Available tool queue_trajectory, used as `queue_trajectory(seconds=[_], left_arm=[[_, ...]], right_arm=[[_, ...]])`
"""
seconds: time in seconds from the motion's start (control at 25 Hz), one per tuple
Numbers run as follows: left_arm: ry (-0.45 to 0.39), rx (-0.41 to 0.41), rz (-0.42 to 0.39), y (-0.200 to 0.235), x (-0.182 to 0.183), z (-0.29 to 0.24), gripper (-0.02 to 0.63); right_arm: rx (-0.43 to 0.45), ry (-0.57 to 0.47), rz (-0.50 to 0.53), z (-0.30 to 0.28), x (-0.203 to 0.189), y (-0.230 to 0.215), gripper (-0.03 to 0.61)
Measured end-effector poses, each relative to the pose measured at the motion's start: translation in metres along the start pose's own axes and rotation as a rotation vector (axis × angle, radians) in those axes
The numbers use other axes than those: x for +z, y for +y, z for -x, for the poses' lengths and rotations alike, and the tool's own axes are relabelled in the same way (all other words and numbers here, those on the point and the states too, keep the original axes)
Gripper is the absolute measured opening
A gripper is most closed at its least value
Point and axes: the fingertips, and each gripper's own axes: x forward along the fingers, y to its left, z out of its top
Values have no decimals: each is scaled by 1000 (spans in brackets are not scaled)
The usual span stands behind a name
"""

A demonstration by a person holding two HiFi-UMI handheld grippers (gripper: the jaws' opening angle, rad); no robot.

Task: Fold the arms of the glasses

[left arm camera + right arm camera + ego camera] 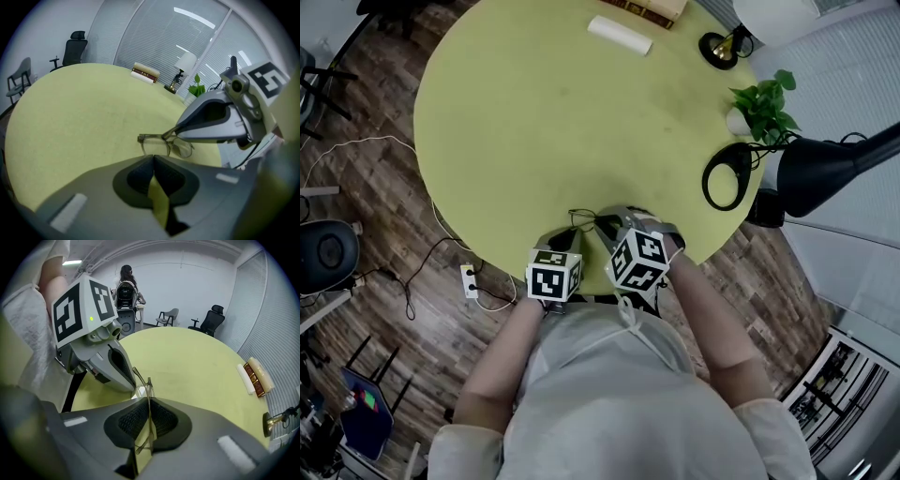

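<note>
The glasses, thin-framed with clear lenses, sit just above the yellow-green round table near its front edge. My right gripper is shut on them, with the thin frame running between its ribbed pads. Seen from the left gripper view, the right gripper's tip clamps the frame at one end. My left gripper hangs just short of the glasses, its jaws meeting at the tip with nothing between them. In the head view both grippers, left and right, stand side by side over the glasses.
At the table's far edge lie a white roll and books, with a small lamp to the right. A potted plant and a black desk lamp stand at the right rim. Cables and a power strip lie on the floor.
</note>
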Motion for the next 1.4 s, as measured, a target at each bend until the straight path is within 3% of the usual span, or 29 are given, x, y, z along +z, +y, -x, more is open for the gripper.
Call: queue_trajectory(seconds=[0.4, 0.64, 0.96, 1.16, 1.4], left_arm=[[-2, -1, -24, -1, 0, -1, 6], [1, -6, -48, -3, -1, -1, 6], [15, -18, -51, -5, -3, -6, 6], [17, -23, -50, -3, -3, -4, 6], [-25, -38, -75, -9, 7, 11, 6]], right_arm=[[6, 18, 10, -13, -1, -3, 15], [-16, 53, 65, -17, -1, -4, 20], [-66, 169, 109, -26, -15, -8, 38], [-69, 160, 60, -29, -15, -13, 31], [-101, 65, -3, -13, -2, -17, 120]])
